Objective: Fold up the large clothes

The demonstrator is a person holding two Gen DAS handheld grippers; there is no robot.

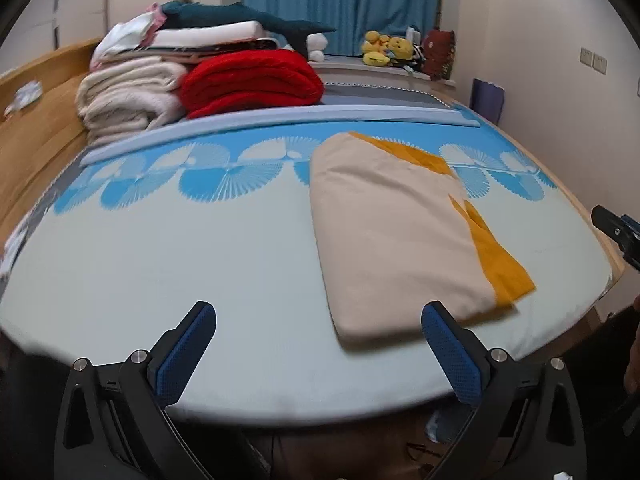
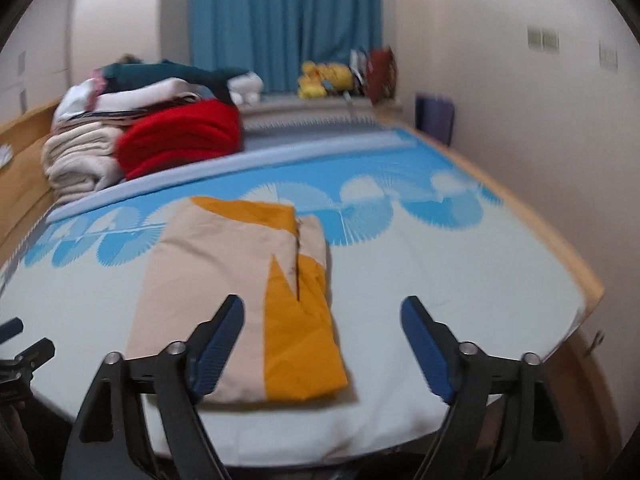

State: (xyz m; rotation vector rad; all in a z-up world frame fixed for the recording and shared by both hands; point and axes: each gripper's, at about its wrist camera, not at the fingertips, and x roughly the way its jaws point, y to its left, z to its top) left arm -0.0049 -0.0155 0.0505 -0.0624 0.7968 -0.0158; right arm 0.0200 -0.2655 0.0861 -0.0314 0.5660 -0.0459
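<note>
Bed (image 1: 160, 280) with pale sheet and blue fan print; stack of folded blankets (image 1: 168, 88) at its far left corner. Folded beige-and-orange cloth (image 1: 392, 232) lies flat near the bed's near edge. Left gripper (image 1: 318, 350) and right gripper (image 2: 322, 346): fingers spread wide, holding nothing, above the near edge.

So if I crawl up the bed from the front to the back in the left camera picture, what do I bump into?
Folded beige and orange cloth → red blanket → yellow plush toys → blue curtain.
</note>
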